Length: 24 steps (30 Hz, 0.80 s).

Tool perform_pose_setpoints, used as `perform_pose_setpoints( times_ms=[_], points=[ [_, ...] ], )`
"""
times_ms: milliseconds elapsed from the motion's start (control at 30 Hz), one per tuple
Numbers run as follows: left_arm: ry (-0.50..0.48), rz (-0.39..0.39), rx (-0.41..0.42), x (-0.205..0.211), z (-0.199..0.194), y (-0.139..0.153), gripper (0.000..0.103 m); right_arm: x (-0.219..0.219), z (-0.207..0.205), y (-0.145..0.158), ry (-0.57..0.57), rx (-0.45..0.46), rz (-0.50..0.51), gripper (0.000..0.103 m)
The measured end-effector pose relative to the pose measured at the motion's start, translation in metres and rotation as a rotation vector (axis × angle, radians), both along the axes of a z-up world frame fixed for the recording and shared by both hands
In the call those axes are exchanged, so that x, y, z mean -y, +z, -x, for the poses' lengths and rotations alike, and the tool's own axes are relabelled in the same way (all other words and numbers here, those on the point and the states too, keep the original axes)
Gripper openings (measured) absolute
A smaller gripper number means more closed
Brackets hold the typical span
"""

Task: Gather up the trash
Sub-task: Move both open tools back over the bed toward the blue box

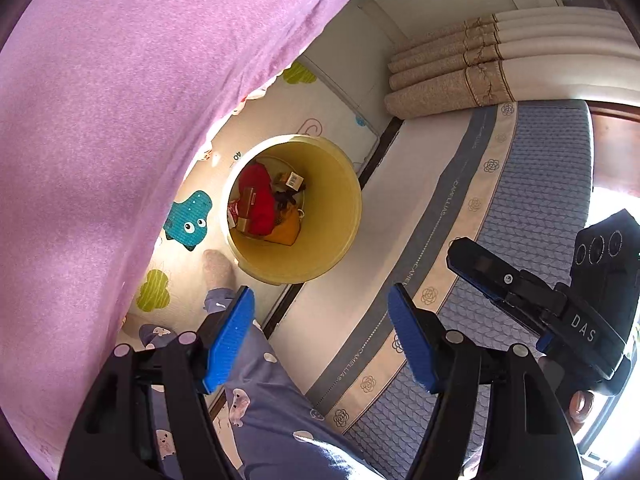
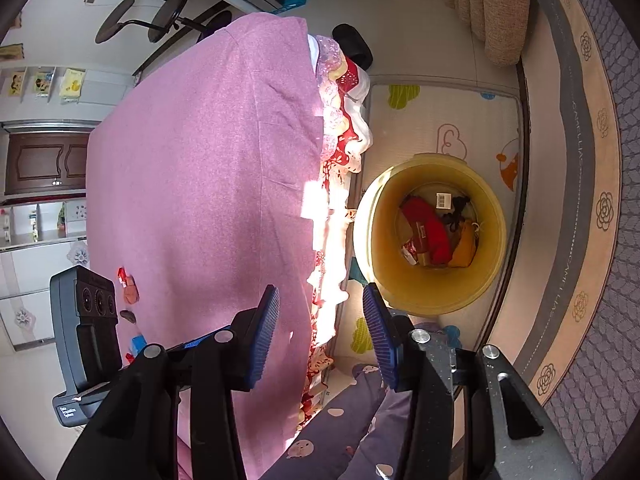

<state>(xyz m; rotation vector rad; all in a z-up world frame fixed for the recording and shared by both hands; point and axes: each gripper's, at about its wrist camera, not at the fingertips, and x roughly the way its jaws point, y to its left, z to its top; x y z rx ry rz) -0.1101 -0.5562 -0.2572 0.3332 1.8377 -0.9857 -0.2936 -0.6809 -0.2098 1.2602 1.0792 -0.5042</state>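
Note:
A yellow bin (image 1: pixel 320 256) stands on the floor mat and holds red, orange and boxed trash (image 1: pixel 260 200); it also shows in the right wrist view (image 2: pixel 432 296). My left gripper (image 1: pixel 322 320) is open and empty, high above the floor beside the bin. My right gripper (image 2: pixel 320 316) is open and empty over the edge of the pink-covered table (image 2: pixel 208 184). Small red and orange scraps (image 2: pixel 129 288) and a blue scrap (image 2: pixel 138 344) lie on the pink cloth at its left side. The right gripper also shows in the left wrist view (image 1: pixel 520 284).
A patterned play mat (image 2: pixel 440 116) covers the floor around the bin. A blue-grey mattress (image 1: pixel 532 208) with rolled bolsters (image 1: pixel 460 92) lies to the right. My pyjama leg (image 1: pixel 272 400) stands by the bin. A black chair (image 2: pixel 160 16) stands beyond the table.

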Motion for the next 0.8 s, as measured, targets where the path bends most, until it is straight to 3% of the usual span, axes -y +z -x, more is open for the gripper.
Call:
perform_pose_setpoints(
  times_ms=[433, 800],
  points=[
    [0.269, 0.063, 0.055, -0.132, -0.097, 0.044, 0.07, -0.096, -0.126, 0.035, 0.232, 0.077, 0.016, 0.044],
    [0.557, 0.044, 0.139, -0.301, -0.185, 0.057, 0.07, -0.234, -0.241, 0.039, 0.473, 0.113, -0.008, 0.044]
  ],
)
